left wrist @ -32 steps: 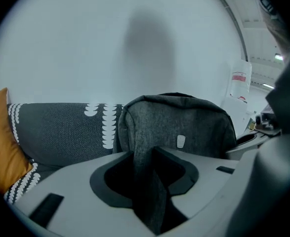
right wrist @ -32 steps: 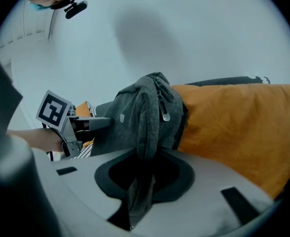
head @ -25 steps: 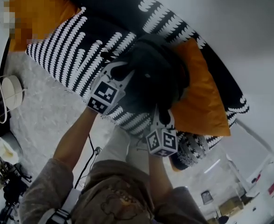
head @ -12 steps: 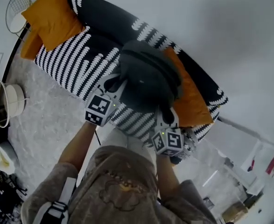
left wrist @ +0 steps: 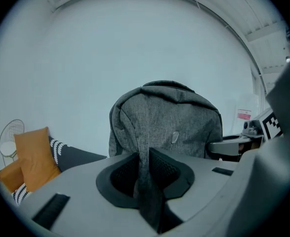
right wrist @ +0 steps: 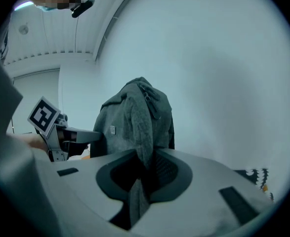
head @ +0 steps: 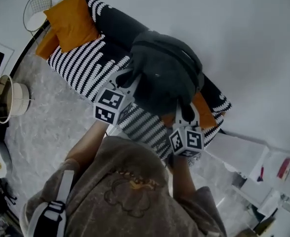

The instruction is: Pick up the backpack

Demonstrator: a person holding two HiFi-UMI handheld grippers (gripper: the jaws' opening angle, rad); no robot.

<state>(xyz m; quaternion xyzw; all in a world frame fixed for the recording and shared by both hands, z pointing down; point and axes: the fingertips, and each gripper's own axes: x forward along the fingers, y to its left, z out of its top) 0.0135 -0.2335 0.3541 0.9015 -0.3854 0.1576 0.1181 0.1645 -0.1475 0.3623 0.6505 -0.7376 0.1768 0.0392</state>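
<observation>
A dark grey backpack (head: pixel 164 75) hangs in the air between my two grippers, well above the striped sofa (head: pixel 85 65). My left gripper (head: pixel 131 79) is shut on a strap of the backpack (left wrist: pixel 167 127); the grey webbing runs down between its jaws. My right gripper (head: pixel 183 108) is shut on the other strap, with the backpack (right wrist: pixel 135 120) hanging in front of it against the white wall. Each gripper view shows the other gripper's marker cube at the side.
The black-and-white sofa carries an orange cushion (head: pixel 73 21) at its far end and another orange cushion (head: pixel 206 113) under the backpack. A round wire side table (head: pixel 36 11) and a pale basket (head: pixel 9 100) stand on the grey carpet.
Both grippers have risen together with the backpack, lifting it off the sofa seat to the height of the sofa back and the wall behind it.
</observation>
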